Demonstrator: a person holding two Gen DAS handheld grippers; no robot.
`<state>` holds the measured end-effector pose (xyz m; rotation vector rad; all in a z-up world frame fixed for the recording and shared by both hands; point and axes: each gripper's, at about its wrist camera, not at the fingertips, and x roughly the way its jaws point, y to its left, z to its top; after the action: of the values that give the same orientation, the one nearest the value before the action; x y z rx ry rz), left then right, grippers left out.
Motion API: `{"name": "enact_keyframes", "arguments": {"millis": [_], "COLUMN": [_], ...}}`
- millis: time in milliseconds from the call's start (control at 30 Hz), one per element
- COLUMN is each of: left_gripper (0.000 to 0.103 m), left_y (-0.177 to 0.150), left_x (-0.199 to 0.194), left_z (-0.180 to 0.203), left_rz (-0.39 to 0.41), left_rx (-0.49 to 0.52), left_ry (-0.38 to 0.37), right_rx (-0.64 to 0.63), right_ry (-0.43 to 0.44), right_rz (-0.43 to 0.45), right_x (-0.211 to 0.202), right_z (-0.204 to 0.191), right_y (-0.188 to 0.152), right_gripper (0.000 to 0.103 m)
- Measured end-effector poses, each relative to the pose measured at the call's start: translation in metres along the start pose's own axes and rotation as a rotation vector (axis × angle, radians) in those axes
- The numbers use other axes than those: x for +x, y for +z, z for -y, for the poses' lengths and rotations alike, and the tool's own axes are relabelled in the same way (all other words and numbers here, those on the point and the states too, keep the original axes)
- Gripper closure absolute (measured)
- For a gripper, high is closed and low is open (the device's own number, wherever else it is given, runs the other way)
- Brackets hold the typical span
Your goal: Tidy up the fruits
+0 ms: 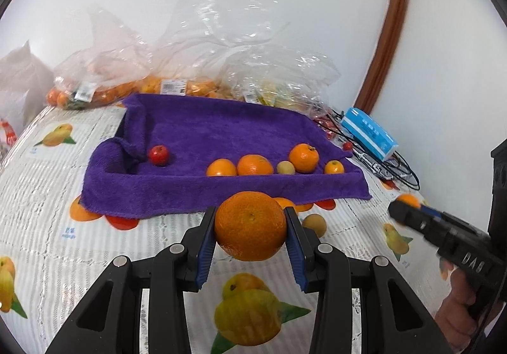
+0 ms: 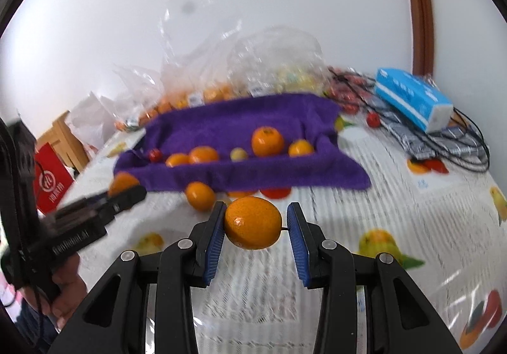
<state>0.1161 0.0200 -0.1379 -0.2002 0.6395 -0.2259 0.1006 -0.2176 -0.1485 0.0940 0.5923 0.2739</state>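
My left gripper point(image 1: 250, 214) is shut on a large orange point(image 1: 250, 227), held just above the tablecloth in front of the purple towel-lined tray point(image 1: 221, 129). Inside the tray lie a small red fruit point(image 1: 159, 155), several oranges point(image 1: 255, 165) and a small yellow fruit point(image 1: 285, 167). In the right wrist view, my right gripper point(image 2: 256, 211) is shut on a smaller orange point(image 2: 253, 222), held off the table before the same tray point(image 2: 253, 176). Each gripper shows in the other's view, the right gripper point(image 1: 401, 206) at the right edge and the left gripper point(image 2: 133, 192) at the left.
A loose yellowish fruit point(image 1: 314, 225) and an orange fruit point(image 2: 199, 195) lie in front of the tray. Plastic bags of fruit point(image 1: 177, 81) stand behind it against the wall. A blue tissue pack point(image 2: 415, 97) and black cables point(image 2: 459, 145) lie at the right. A red bag point(image 2: 52, 183) stands beyond the table's left edge.
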Motion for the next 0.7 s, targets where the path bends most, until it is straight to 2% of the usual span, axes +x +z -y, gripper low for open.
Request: {"name": "enact_keyframes", "arguments": {"millis": [167,700], "left_gripper": [0.064,0.064], "left_y": [0.008,0.061], "left_x": [-0.007,-0.015], "left_z": [-0.014,-0.024], "left_rz": [0.011,0.084], "left_rx": [-0.04,-0.047], "left_ry": [0.012,0.088], "right_rx": [-0.017,-0.05], "right_ry": [0.013,0.027], "right_rz": [0.033,0.092], "right_x": [-0.003,0.007], "right_z": [-0.005,-0.012], "right_y": [0.019,0.054], "right_gripper": [0.064,0.064]}}
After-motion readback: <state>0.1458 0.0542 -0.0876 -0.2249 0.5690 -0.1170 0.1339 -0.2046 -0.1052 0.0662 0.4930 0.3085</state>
